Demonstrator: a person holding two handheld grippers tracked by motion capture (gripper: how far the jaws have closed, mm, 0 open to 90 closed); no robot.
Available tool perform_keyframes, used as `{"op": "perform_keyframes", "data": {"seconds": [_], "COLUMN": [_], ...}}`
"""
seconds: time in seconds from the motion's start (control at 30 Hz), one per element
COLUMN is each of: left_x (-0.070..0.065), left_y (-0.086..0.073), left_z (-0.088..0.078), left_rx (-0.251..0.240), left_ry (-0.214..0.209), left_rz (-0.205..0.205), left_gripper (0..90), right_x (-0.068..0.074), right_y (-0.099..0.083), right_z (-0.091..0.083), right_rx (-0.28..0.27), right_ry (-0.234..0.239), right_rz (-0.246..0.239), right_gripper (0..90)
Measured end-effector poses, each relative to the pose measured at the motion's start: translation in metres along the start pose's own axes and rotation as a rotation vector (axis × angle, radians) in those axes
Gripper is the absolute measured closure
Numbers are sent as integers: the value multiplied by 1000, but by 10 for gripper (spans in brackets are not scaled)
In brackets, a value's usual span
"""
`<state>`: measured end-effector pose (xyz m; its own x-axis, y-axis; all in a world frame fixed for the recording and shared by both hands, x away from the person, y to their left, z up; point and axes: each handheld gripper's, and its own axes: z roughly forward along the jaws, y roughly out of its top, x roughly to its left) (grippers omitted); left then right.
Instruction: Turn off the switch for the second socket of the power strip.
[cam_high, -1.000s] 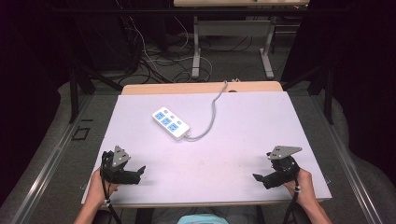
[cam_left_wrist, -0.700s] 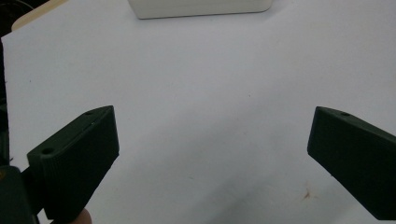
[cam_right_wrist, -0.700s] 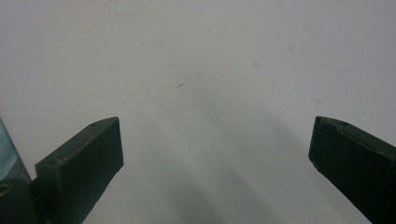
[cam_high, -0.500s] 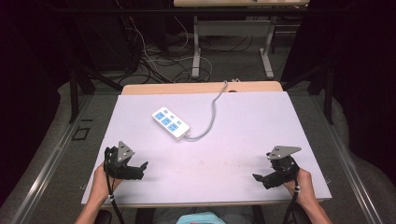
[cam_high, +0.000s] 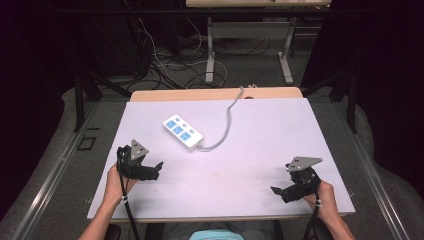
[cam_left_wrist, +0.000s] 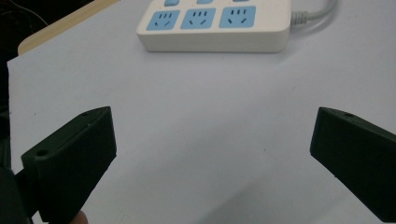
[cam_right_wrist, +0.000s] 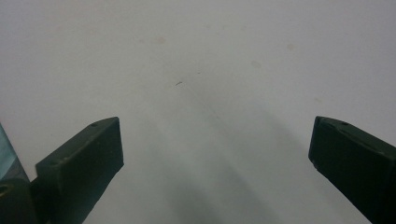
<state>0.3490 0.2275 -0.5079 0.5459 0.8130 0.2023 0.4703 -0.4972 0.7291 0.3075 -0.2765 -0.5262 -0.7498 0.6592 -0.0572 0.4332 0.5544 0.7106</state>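
Left gripper view: left tool (cam_left_wrist: 212, 154) gapes wide toward the power strip (cam_left_wrist: 215, 25); no label seems legible.

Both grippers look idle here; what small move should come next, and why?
Probably ease the left gripper forward toward the power strip. Its jaws stand wide open and empty, the strip lies straight ahead of them, and the right gripper sits far off, facing bare table.
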Motion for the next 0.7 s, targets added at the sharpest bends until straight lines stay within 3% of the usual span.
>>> {"op": "perform_keyframes", "data": {"seconds": [0.3,0.37,0.43,0.7], "left_x": [6,7,9,12], "left_y": [12,14,17,31], "left_z": [15,16,16,32], "left_rx": [8,-7,-8,-2], "left_ry": [7,16,10,-10], "left_rz": [-11,-16,-17,-17], "left_gripper": [1,1,1,2], "right_x": [0,0,0,-1], "right_y": [0,0,0,0], "right_z": [1,3,1,1], "right_rx": [3,-27,3,11], "right_ry": [4,-1,-1,-2], "right_rz": [14,9,13,13], "right_gripper": [27,27,27,27]}}
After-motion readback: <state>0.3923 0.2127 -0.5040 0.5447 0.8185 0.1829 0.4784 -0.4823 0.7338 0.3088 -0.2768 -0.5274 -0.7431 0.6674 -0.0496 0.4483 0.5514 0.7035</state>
